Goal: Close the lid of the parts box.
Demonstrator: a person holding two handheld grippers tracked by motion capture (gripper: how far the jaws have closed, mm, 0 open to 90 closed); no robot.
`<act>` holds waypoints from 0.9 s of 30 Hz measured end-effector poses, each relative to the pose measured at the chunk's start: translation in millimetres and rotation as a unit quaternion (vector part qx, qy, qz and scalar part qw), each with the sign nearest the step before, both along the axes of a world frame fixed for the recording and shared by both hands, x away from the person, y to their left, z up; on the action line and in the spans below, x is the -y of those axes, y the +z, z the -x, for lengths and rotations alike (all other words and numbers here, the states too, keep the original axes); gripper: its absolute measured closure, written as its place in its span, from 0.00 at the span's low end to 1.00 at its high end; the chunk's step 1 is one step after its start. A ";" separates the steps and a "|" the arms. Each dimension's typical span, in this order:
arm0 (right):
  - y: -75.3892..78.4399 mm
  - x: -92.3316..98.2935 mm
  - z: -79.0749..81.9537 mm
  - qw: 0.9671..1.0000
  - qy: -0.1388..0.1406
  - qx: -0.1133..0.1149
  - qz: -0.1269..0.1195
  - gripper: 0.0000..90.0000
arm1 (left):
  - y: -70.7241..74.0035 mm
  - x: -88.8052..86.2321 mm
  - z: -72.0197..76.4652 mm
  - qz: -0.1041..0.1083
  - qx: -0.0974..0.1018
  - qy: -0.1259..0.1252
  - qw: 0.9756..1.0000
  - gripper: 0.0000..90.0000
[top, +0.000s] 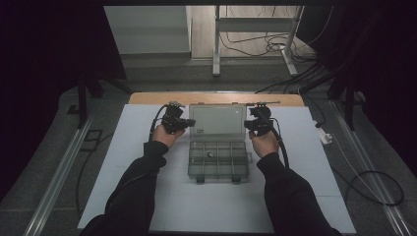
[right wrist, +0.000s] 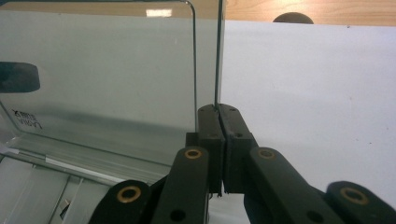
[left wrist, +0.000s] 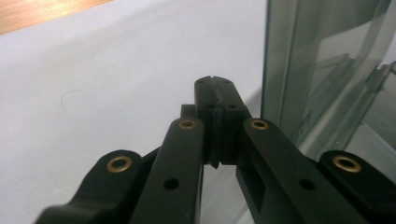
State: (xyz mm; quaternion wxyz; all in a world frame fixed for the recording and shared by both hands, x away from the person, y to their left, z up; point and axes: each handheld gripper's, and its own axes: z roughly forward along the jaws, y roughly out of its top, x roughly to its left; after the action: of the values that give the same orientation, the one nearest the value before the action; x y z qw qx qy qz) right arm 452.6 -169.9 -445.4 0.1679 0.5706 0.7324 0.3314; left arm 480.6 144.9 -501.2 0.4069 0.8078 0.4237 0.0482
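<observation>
1. A clear plastic box (top: 217,158) lies near the middle of the white worktop (top: 147,196), its lid (top: 217,122) standing open toward the far edge.
2. The left tongs (top: 188,121) sit at the lid's left side; in the left gripper view (left wrist: 215,82) the jaws are pressed together with nothing between them, just beside the lid's edge (left wrist: 275,70). Whether they touch it is hard to make out.
3. The right tongs (top: 247,123) sit at the lid's right side; in the right gripper view (right wrist: 218,108) the jaws meet, and the thin edge of the lid (right wrist: 217,56) runs down to their tips. Whether it is pinched there cannot be told.
4. A small dark item (top: 210,155) lies in one compartment, too small to identify.
5. The label (right wrist: 27,119) on the lid is cut off and unreadable.
6. Both forearms are cut off at the near edge.
</observation>
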 end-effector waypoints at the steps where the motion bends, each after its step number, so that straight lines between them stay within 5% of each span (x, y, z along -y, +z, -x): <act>1: 0.3 0.2 1.7 1.000 0.001 0.004 0.001 0.97 | 0.9 -0.3 1.0 0.000 0.001 -0.003 1.000 0.99; 14: 6.8 11.5 16.7 0.999 0.037 -0.001 -0.023 0.94 | 8.7 -1.5 12.7 0.007 0.006 -0.023 1.000 0.99; 27: 11.7 18.8 39.1 0.994 0.105 -0.008 0.024 0.97 | 14.6 1.6 27.4 -0.007 0.010 -0.038 0.999 0.99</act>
State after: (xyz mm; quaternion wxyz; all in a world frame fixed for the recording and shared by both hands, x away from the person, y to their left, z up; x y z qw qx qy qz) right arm 413.5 -188.7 -433.8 0.1396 0.4890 0.7974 0.3249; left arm 453.3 143.3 -486.6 0.4073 0.8253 0.3886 0.0439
